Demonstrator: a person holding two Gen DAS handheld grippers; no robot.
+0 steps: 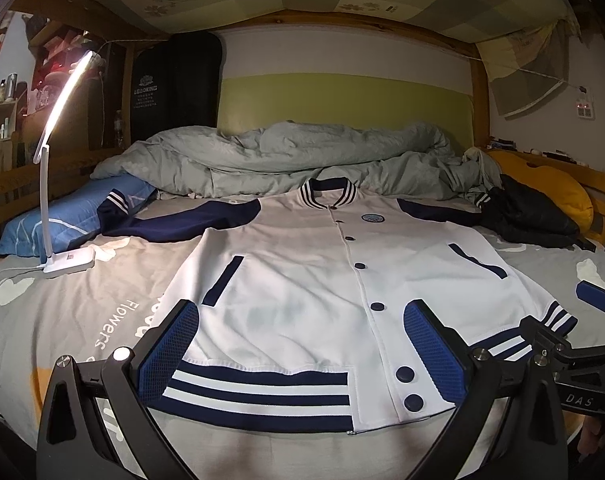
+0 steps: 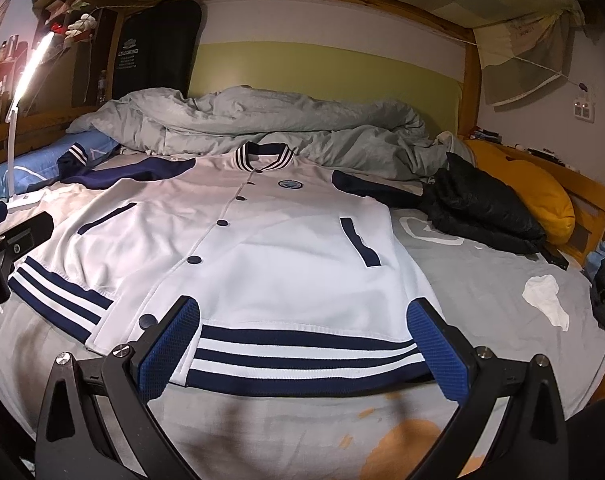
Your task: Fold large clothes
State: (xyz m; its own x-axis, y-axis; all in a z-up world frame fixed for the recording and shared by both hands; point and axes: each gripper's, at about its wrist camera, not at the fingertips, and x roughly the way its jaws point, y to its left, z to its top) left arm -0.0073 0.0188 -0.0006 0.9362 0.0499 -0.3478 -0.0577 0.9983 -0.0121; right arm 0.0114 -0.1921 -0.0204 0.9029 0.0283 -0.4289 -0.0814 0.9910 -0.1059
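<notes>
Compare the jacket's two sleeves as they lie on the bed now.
The sleeve on the lamp side is in full view, its striped cuff resting on the blue pillow; the other sleeve runs under the black garment, only a bit of cuff showing. The first bends near the elbow; the other's line cannot be followed. Both are navy and spread outward from the white jacket.

The white button-up varsity jacket has navy sleeves, navy buttons, navy pocket trims and a hem striped in navy and white. The grey printed bed sheet carries white shapes and white letters. The crumpled duvet is grey-green, the pillow blue, the cushion yellow. The hand-held gripper pads are blue.
</notes>
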